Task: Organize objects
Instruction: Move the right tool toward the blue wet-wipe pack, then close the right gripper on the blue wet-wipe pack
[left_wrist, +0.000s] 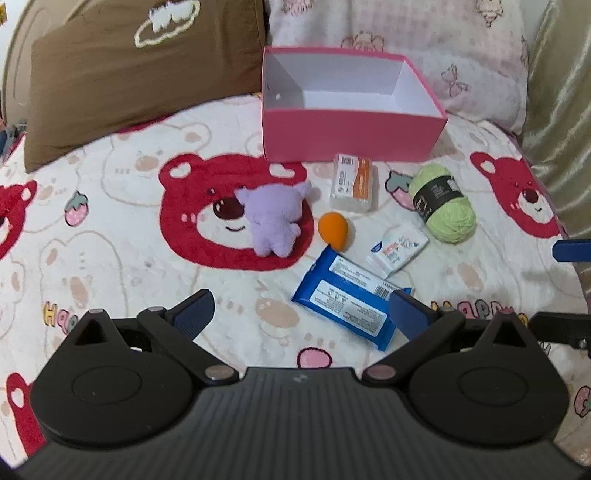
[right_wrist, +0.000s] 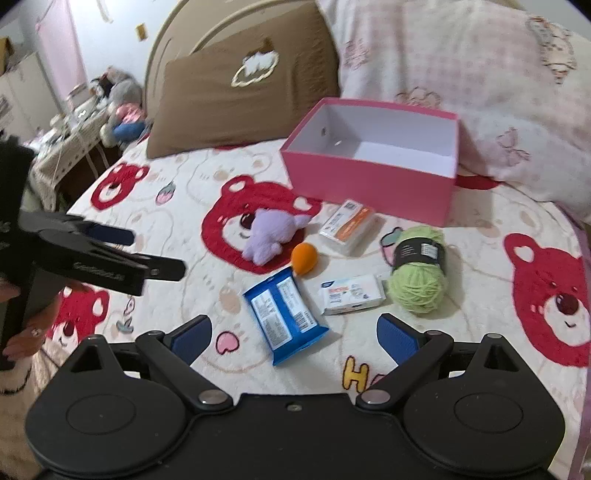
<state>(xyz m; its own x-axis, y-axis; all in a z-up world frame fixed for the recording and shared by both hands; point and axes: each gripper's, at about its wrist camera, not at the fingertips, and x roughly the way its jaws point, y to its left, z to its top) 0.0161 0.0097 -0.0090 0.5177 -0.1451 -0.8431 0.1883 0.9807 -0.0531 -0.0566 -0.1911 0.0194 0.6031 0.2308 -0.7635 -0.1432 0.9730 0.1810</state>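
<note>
"HAPPY" lettering (left_wrist: 476, 308) on bear blanket (left_wrist: 110, 229)

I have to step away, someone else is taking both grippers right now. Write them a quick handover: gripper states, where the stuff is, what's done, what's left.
Left gripper: open, holding nothing, above the blanket near the blue wipes pack.
Right gripper: open, holding nothing, also nearest the blue pack.
Pink box: open at the head of the bed, nothing inside.
On the blanket in front of it: purple plush, orange sponge, orange-and-white packet, green yarn ball, small white packet, blue wipes pack.
Done: nothing sorted yet.
Left: all six items, presumably into the box; the blue pack is the closest.
</note>
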